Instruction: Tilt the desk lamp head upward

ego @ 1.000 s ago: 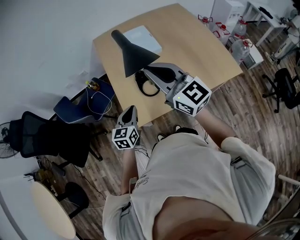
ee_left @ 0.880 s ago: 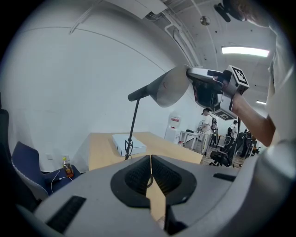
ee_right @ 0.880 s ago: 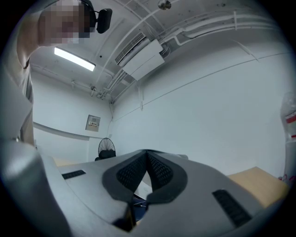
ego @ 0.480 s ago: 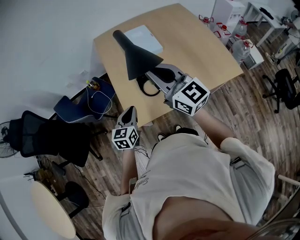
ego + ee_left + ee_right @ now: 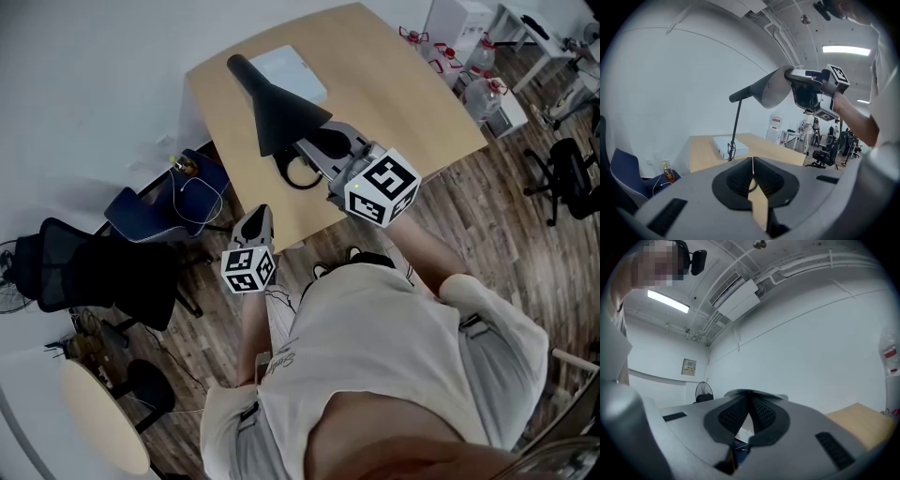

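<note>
Desk lamp head (image 5: 279, 112) is a black cone, high above the tabletop (image 5: 403, 103) on a thin pole (image 5: 736, 126). Its narrow end points to the wall and its wide mouth to me. My right hand-held gripper (image 5: 309, 142) is at the rim of the mouth. In the right gripper view the jaws are closed, and I read a thin curved edge at their tips as the rim, so it is grasping the lamp head. Left hand-held gripper (image 5: 753, 168) is clenched w/ nothing between the pads, low, off the near edge of the tabletop and apart from the lamp. 1 white box (image 5: 292, 73) lies beside the pole's foot, and 1 black cable loop (image 5: 292, 178) lies under the right gripper.
</note>
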`<state>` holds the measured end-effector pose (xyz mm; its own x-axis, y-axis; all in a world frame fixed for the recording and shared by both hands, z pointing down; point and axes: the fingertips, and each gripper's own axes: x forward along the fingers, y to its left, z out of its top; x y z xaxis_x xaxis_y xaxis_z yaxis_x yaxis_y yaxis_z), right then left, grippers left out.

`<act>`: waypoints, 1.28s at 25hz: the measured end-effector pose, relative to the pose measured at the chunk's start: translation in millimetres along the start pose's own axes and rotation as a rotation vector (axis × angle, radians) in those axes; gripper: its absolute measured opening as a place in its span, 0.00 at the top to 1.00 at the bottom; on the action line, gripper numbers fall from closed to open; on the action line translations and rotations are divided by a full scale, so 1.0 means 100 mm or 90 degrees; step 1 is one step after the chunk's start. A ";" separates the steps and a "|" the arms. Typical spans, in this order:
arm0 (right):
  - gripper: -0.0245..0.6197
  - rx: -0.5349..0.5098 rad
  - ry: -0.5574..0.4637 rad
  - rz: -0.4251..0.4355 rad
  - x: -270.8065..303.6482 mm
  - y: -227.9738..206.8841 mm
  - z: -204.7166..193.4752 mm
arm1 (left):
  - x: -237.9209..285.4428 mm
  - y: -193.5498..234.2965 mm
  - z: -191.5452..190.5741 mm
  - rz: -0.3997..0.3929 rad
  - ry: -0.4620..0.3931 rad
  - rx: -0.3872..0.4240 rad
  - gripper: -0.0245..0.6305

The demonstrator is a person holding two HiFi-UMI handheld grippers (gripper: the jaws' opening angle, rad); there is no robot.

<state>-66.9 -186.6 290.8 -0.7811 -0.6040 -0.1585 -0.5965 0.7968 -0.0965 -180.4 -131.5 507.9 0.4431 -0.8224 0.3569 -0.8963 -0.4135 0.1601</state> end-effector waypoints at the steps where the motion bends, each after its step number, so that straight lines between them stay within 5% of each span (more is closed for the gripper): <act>1: 0.97 -0.007 -0.001 -0.004 0.00 -0.01 0.01 | 0.00 0.00 -0.01 -0.001 0.001 0.000 0.94; 32: 0.97 -0.061 -0.056 0.022 0.14 -0.05 0.51 | 0.14 0.13 0.05 0.002 0.002 -0.004 0.94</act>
<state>-65.9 -197.8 238.9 -0.7851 -0.5685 -0.2457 -0.5872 0.8094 0.0035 -186.1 -150.0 510.6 0.4406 -0.8220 0.3609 -0.8976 -0.4087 0.1649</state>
